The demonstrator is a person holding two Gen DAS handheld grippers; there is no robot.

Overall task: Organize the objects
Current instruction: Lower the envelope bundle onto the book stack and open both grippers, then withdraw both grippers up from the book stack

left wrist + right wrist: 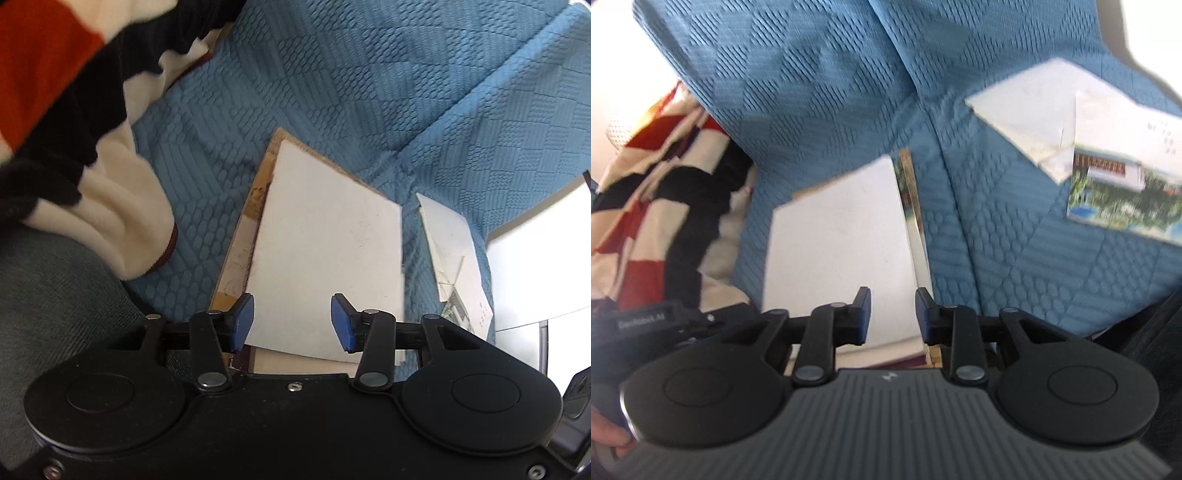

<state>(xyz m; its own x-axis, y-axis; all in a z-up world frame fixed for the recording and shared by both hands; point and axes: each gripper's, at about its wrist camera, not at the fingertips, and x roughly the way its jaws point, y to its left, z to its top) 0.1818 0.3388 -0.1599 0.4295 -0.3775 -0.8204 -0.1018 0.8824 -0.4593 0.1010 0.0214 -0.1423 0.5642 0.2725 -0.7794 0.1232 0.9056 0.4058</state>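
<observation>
- White sheet (325,254) lies flat on top of a brown-edged board (258,192), the pair resting on a blue quilted sofa cover (369,92); the board's brown border shows along the sheet's left side in the left wrist view.
- Loose folded papers (454,254), one printed with a building photo (1123,192), lie just beside the stack to its right, apart from it.
- Striped red, black and cream garment (74,110) crowds the sofa to the left of the stack; open blue cover stretches behind it.
- Left gripper (291,321) tilts downward over the sheet's near edge, its blue fingers (242,321) parted and released, gripping nothing.
- Right gripper (892,315) also slants down over the sheet's near right edge, fingers (862,314) apart, nothing pinched between them.
</observation>
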